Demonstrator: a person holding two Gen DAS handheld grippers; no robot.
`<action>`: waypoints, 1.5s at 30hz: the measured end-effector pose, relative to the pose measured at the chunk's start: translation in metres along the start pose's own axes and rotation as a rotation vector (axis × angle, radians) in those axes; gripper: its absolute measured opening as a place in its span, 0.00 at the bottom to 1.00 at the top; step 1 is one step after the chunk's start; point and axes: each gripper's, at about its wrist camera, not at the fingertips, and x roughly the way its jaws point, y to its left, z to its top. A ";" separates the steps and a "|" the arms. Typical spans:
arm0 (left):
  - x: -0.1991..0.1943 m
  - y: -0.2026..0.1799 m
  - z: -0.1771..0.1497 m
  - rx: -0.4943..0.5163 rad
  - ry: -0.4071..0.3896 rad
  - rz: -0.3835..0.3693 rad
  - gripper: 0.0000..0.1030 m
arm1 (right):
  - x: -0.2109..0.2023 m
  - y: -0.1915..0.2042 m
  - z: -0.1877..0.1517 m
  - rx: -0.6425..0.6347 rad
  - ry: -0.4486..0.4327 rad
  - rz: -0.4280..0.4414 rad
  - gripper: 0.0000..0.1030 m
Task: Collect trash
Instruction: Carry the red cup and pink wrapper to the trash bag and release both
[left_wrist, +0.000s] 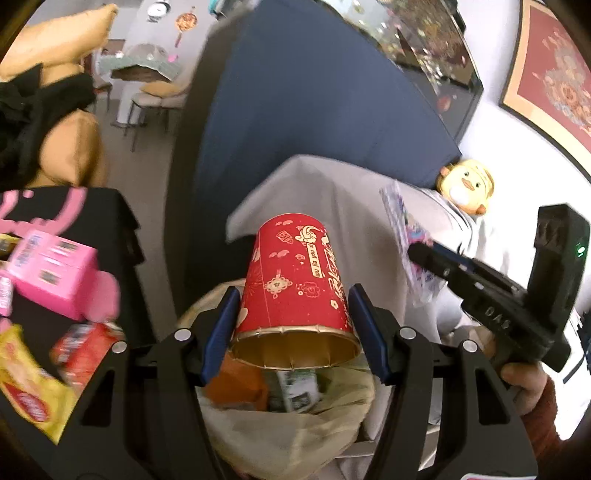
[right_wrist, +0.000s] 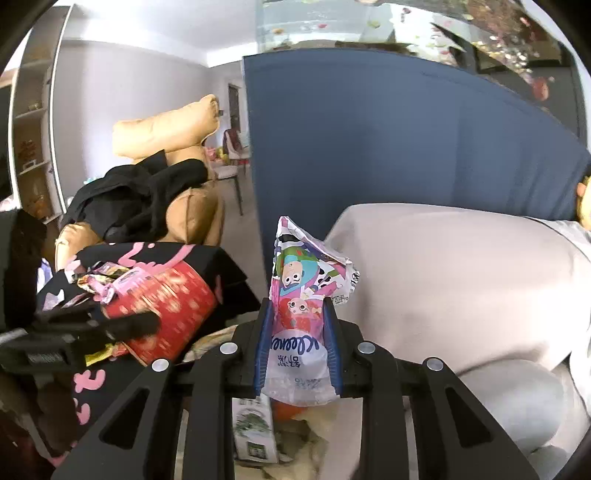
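Observation:
A red paper cup (left_wrist: 295, 288) with gold print lies between the blue pads of my left gripper (left_wrist: 293, 295), mouth toward the camera, and the pads press its sides. Below it gapes a pale trash bag (left_wrist: 295, 435) holding an orange wrapper and a green-and-white carton (left_wrist: 299, 391). My right gripper (right_wrist: 298, 306) is shut on a cartoon-printed tissue pack (right_wrist: 303, 280), above the same bag (right_wrist: 314, 439) and carton (right_wrist: 255, 428). In the left wrist view the right gripper (left_wrist: 419, 254) comes in from the right with a hand on its handle. Blurred at the left of the right wrist view are the left gripper (right_wrist: 147, 321) and the cup (right_wrist: 166, 306).
A black table (left_wrist: 103, 214) with pink lettering on the left carries a pink box (left_wrist: 51, 273), a yellow snack bag (left_wrist: 26, 387) and a red pack (left_wrist: 85, 347). A pale covered seat (right_wrist: 443, 277), a blue panel (right_wrist: 369, 140), a tan sofa (right_wrist: 192, 214) and a plush toy (left_wrist: 467, 186) surround the bag.

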 end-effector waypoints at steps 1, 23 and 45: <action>0.008 -0.004 -0.002 0.004 0.015 -0.013 0.60 | -0.002 -0.003 -0.001 0.004 -0.003 -0.008 0.25; -0.078 0.083 -0.030 -0.100 -0.016 0.228 0.91 | 0.079 0.075 -0.091 -0.018 0.244 0.158 0.25; -0.179 0.221 -0.071 -0.261 -0.083 0.411 0.91 | 0.059 0.091 -0.070 -0.007 0.252 0.057 0.61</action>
